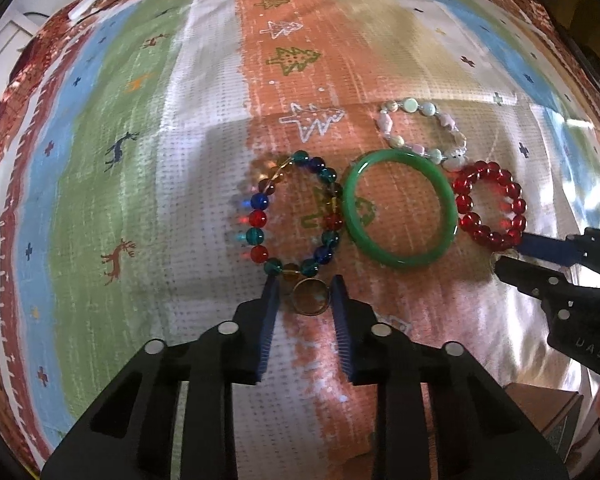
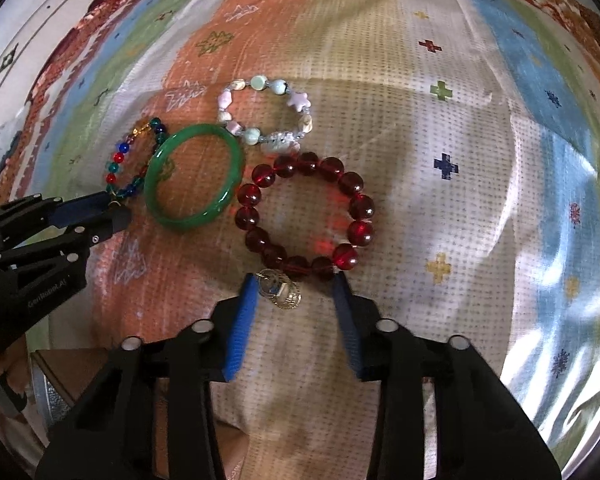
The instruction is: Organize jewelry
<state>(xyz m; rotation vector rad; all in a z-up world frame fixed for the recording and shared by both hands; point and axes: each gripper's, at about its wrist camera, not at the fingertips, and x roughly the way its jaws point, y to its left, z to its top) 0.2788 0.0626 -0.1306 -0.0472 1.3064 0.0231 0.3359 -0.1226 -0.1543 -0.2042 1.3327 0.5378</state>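
Jewelry lies on a patterned cloth. A multicoloured bead bracelet (image 1: 294,214) (image 2: 134,162), a green bangle (image 1: 402,208) (image 2: 194,176), a red bead bracelet (image 1: 488,206) (image 2: 306,216) and a pastel bead bracelet (image 1: 424,132) (image 2: 266,112) sit close together. My left gripper (image 1: 306,288) is open, its fingers on either side of a gold ring (image 1: 310,298) lying on the cloth. My right gripper (image 2: 296,286) is open around a small gold-and-blue ring (image 2: 280,290), just below the red bracelet.
The cloth (image 1: 140,160) has coloured stripes with tree and deer motifs and covers the whole surface. A cardboard box corner (image 1: 548,408) (image 2: 72,364) shows at the near edge between the two grippers. White furniture (image 2: 40,20) stands beyond the cloth's far left.
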